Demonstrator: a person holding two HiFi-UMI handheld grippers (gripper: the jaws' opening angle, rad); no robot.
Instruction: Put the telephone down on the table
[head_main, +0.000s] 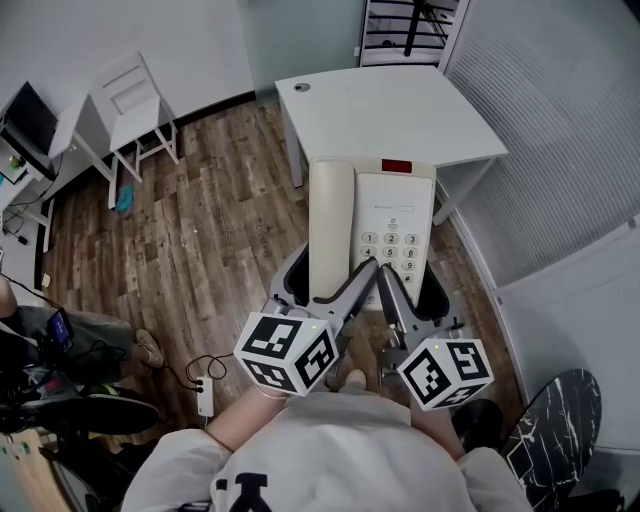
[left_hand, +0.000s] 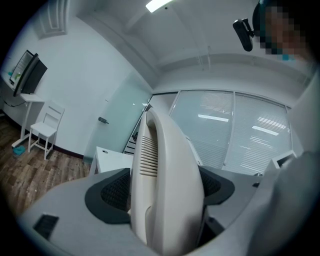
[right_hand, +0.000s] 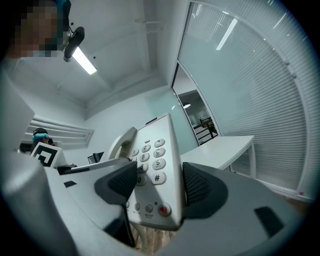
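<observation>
A cream telephone (head_main: 385, 225) with its handset (head_main: 331, 225) on the left and its keypad on the right hangs in the air, over the near edge of the white table (head_main: 400, 110) and the wooden floor. My left gripper (head_main: 325, 285) is shut on the handset side, and the handset (left_hand: 165, 185) fills the space between its black pads (left_hand: 112, 192). My right gripper (head_main: 410, 290) is shut on the keypad side, with the keypad (right_hand: 155, 170) clamped between its pads (right_hand: 197, 185). The table (right_hand: 225, 150) lies ahead and below.
A white chair (head_main: 135, 105) stands at the far left beside a desk with a monitor. A seated person's legs (head_main: 60, 360) and a power strip (head_main: 203, 398) are on the floor at left. A frosted glass wall (head_main: 560, 150) runs along the right. A black marbled disc (head_main: 555, 430) sits at bottom right.
</observation>
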